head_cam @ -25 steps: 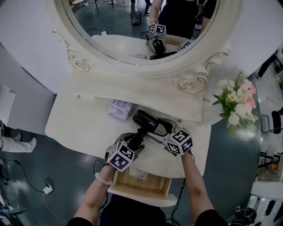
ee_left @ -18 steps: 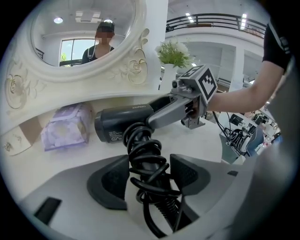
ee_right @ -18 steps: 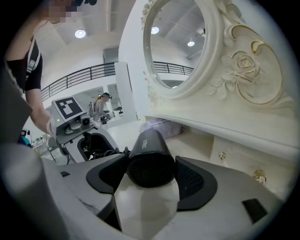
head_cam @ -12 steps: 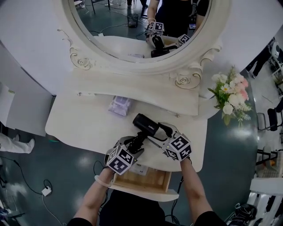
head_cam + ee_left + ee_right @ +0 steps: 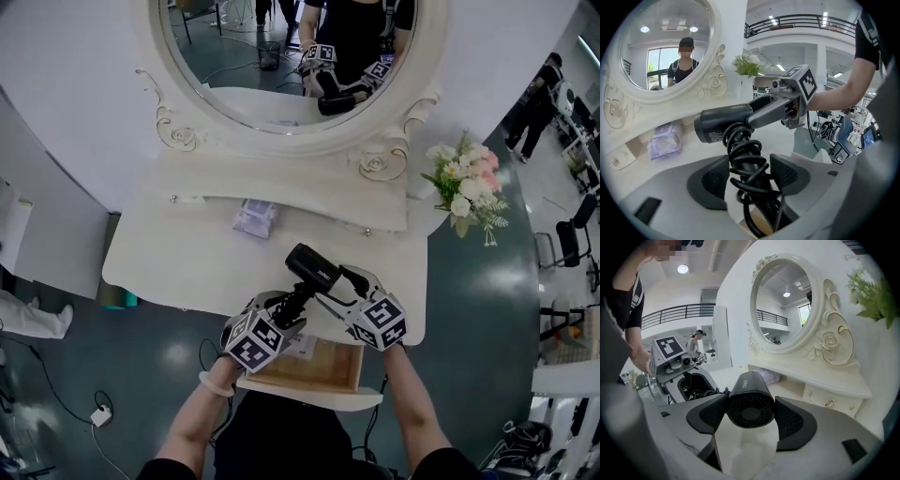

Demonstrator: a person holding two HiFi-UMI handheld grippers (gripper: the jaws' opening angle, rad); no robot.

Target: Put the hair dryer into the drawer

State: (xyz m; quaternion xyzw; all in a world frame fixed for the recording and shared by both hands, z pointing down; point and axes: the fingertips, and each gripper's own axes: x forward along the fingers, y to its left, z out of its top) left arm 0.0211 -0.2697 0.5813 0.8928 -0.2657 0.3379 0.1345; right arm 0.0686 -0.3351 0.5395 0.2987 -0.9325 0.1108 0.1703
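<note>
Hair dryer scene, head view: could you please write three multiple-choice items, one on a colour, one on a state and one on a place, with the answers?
1. What colour is the hair dryer?
A. white
B. pink
C. black

2. In what state is the drawer?
A. pulled open
B. pushed fully shut
C. taken out altogether

3. Where does the lavender packet lie?
A. in the drawer
B. on the dressing table, below the mirror
C. on top of the hair dryer

Answers:
1 C: its barrel, handle and coiled cord are all black.
2 A: its wooden inside shows below the table's front edge.
3 B: the packet rests on the tabletop, close to the shelf under the mirror.
</note>
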